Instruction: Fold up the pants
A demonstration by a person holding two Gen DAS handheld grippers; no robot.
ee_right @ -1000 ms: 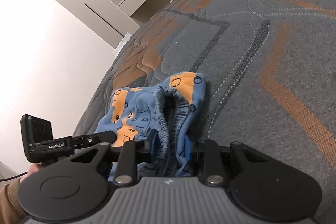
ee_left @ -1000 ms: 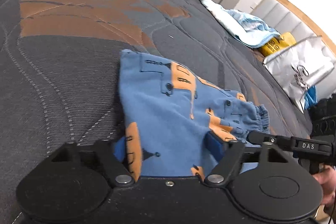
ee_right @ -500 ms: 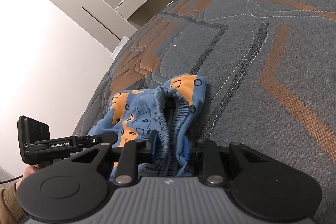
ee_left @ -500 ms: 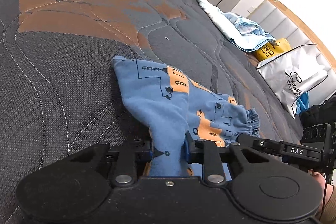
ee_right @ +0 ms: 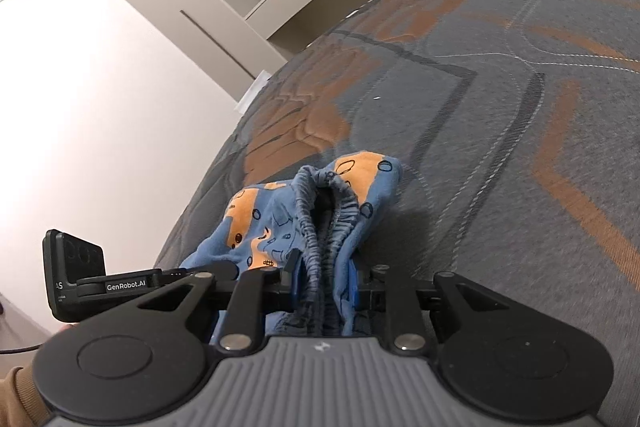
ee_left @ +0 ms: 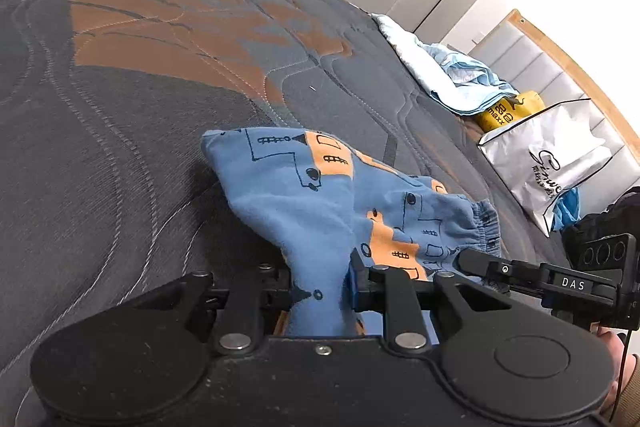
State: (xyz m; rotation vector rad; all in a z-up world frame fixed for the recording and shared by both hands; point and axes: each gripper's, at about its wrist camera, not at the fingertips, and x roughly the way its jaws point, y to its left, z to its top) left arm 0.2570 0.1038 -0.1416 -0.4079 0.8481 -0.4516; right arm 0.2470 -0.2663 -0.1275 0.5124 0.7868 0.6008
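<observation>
Pinching small blue cotton pants with orange prints (ee_left: 320, 211) in both clenched grippers, left (ee_left: 320, 287) on leg, right (ee_right: 324, 291) on waistband; next, carrying toward twelve o'clock

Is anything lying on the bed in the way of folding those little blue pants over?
Nothing visible. Both grippers already pinch the pants, and the bedspread ahead is bare; towels and bags sit far off.

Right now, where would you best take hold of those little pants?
By the gathered waistband, coming from its open end: the elastic bunches into a thick ridge the right gripper pinches well. The left gripper grips the leg end.
</observation>
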